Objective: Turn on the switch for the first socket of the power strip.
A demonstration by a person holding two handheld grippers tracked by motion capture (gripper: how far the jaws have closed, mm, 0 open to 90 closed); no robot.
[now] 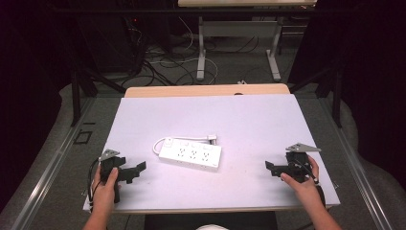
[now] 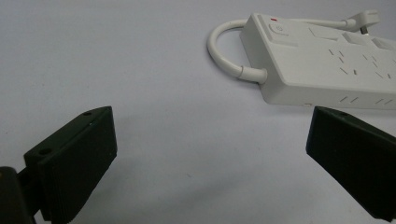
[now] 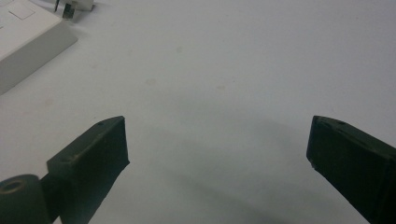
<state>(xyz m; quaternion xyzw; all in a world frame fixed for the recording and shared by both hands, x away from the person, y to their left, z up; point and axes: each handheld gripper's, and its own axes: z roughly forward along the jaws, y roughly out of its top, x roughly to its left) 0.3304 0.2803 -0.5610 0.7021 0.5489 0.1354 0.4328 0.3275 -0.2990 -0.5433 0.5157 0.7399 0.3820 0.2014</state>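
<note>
The white power strip (image 1: 190, 154) lies flat near the middle of the white table (image 1: 249, 120), with lots of bare room between it and the table's edges. The left gripper (image 1: 139, 168) sits near its left end and the right gripper (image 1: 269, 167) well off its right end, both pointing in at it. Both have jaws wide apart, holding nothing, each held in a hand low over the table.

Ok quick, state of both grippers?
Left gripper: open, empty, near the power strip.
Right gripper: open, empty, above the table.
</note>
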